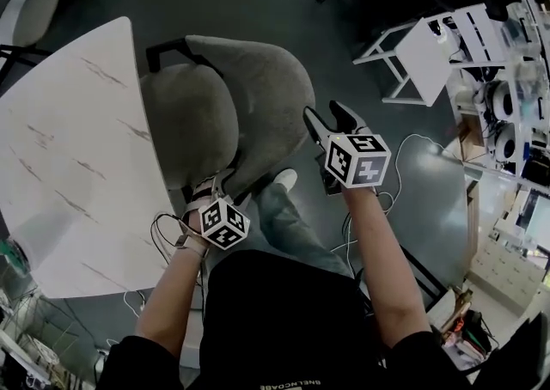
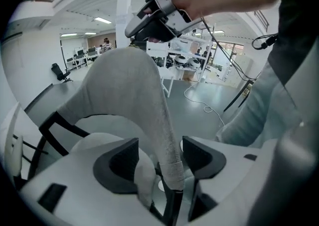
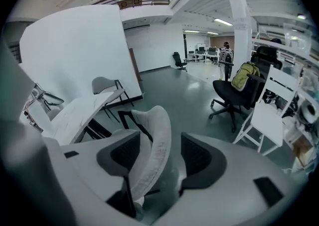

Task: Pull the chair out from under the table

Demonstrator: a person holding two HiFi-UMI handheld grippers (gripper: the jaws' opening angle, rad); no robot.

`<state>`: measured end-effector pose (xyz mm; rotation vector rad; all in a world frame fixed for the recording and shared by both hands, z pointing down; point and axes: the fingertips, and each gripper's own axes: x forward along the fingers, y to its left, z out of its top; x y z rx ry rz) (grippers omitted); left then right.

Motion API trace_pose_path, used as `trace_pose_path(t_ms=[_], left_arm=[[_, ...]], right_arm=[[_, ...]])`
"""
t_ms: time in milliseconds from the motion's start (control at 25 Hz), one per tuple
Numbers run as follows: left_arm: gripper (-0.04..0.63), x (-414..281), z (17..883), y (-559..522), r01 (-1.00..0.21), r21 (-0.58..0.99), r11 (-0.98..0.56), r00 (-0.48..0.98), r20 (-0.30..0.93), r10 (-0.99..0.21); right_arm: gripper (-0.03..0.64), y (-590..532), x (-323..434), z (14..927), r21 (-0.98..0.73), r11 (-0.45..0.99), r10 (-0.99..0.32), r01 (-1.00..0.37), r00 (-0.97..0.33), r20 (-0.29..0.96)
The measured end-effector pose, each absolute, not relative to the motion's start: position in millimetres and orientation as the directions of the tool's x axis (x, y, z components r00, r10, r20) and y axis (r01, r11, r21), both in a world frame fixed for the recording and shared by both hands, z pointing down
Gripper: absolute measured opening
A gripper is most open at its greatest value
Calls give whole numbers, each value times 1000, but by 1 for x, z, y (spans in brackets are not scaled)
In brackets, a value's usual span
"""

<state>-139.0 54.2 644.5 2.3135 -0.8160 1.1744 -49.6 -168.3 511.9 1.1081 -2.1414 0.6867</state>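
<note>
Floor [image 1: 430, 199] lies open on the near and right sides of the chair [image 1: 249, 88], as far as a white stand [image 1: 421, 57] at far right. Table [image 1: 60, 173] occupies the left; the chair seat sits partly under its right edge, backrest toward the person. Right gripper [image 1: 331, 118]: jaws spread wide, backrest top rim between them. Left gripper [image 1: 213, 186]: jaws spread wide astride the backrest side edge. The pads appear clear of the fabric, though contact cannot be ruled out.
</note>
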Motion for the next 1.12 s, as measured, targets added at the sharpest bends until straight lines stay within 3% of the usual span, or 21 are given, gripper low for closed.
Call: trace_pose_path(t_ms=[360,760,920,1120], left_arm=[[267,-123,712,61,-652,172,-739,455,868,-200],[262,-118,739,61,-706,211,-676,424,890,-166],[173,-113,743,64,-707,183,-683,410,893,-186],[156,-113,747,65,-702,149,-697,377,907,-185]], right_arm=[[245,-176,-49,545,-206,483,-476,-851,-453,754],[244,-176,-60,574,-246,460,-426,-853,-455,782],[244,-173,-58,589,-258,443,-397,-859,-446,803],[242,-172,-58,598,-321,434,-352,-842,-487,800]])
